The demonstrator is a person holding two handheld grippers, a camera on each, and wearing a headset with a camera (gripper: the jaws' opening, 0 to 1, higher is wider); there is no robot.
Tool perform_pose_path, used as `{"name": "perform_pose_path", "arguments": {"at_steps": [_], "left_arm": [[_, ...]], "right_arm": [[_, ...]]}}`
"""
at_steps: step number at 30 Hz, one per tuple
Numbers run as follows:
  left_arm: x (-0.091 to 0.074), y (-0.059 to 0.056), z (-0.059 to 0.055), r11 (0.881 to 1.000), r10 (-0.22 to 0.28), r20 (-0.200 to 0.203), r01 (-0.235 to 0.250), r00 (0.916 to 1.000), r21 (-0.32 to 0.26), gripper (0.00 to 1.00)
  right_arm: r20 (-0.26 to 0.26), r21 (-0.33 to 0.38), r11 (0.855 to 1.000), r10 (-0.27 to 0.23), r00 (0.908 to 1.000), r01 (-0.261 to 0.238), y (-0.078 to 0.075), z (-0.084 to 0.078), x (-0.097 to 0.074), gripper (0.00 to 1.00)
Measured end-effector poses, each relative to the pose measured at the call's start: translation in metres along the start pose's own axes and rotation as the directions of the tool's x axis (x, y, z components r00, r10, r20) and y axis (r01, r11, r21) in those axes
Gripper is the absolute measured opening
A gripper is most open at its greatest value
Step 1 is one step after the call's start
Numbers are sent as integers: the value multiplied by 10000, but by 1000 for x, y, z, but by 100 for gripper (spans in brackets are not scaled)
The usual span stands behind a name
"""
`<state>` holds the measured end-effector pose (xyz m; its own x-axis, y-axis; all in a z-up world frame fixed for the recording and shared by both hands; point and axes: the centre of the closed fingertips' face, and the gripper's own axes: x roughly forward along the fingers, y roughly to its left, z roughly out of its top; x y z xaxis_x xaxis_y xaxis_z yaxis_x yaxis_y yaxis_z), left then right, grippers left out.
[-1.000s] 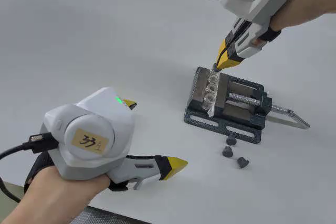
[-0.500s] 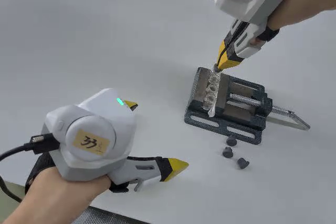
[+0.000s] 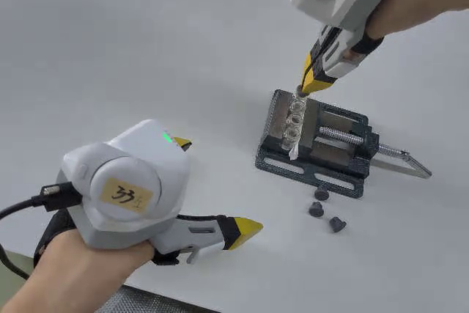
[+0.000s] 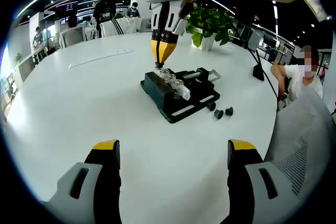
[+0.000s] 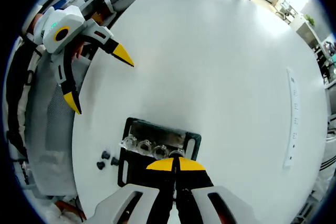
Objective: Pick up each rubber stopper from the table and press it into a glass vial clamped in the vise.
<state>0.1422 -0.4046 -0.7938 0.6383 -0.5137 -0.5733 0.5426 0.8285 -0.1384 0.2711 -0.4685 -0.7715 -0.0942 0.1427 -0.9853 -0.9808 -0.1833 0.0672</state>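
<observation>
Right gripper (image 3: 302, 89) is pinching a rubber stopper (image 3: 299, 93) onto the far end of the glass vials (image 3: 294, 119) in the vise (image 3: 344, 155). Left gripper (image 3: 218, 186) is hovering near-left, jaws wide. Three loose stoppers (image 3: 316, 210) are lying just near of the vise.

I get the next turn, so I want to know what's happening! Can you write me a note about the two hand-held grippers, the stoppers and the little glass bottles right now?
Right hand-held gripper: shut on a stopper, tip down at the far end of the row of vials.
Left hand-held gripper: open, holding nothing, above the table near the person.
Vials: clamped in the vise; the nearer ones look open.
Three stoppers: on the table beside the vise.
Done: none clearly seated.
Left: press this one in, then fetch the three from the table.
</observation>
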Motion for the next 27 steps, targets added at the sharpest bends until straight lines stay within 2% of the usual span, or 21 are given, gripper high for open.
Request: {"name": "perform_pose_path", "arguments": {"at_steps": [4, 5, 6, 7, 10, 16, 18, 19, 23, 24, 27], "left_arm": [[0, 1, 0, 10000, 15, 5, -15, 10000, -20, 83], [0, 1, 0, 10000, 18, 2, -18, 10000, -9, 83], [0, 1, 0, 10000, 17, 0, -17, 10000, -11, 83], [0, 1, 0, 10000, 17, 4, -17, 10000, -17, 83], [1, 0, 0, 10000, 11, -7, -11, 10000, -19, 83], [1, -1, 0, 10000, -9, 3, 9, 10000, -2, 83], [1, 0, 0, 10000, -3, -18, 3, 10000, 23, 83], [1, 0, -1, 10000, 0, -29, 0, 10000, 6, 83], [0, 1, 0, 10000, 49, 19, -49, 10000, -10, 83], [0, 1, 0, 10000, 47, 11, -47, 10000, -27, 83], [1, 1, 0, 10000, 51, -3, -51, 10000, 1, 83]], "right_arm": [[121, 98, 9999, 25, 9999, -27, 1, 2, 1, 0], [156, 470, 9989, 48, 9999, -55, 1, 2, 1, 0], [140, 318, 9995, 47, 9999, -51, 0, 2, 1, 0], [147, 583, 9983, 34, 9999, -43, 0, 2, 1, 0], [-40, 652, 9979, -59, 10000, 61, 0, 2, 1, 0], [-121, 1234, 9923, -68, 9999, 83, 0, 3, -1, 0], [-258, 1590, 9872, -32, 9997, 73, 0, 3, -1, 0], [-330, 2007, 9796, -54, 9994, 120, 0, 2, -1, 0], [-302, 2319, 9727, -39, 9995, 108, -1, 2, -1, 0], [-264, 2658, 9640, -53, 9996, 121, 0, 2, -2, 0], [-182, 2619, 9651, -35, 9998, 81, -4, 2, -1, 0]]}}
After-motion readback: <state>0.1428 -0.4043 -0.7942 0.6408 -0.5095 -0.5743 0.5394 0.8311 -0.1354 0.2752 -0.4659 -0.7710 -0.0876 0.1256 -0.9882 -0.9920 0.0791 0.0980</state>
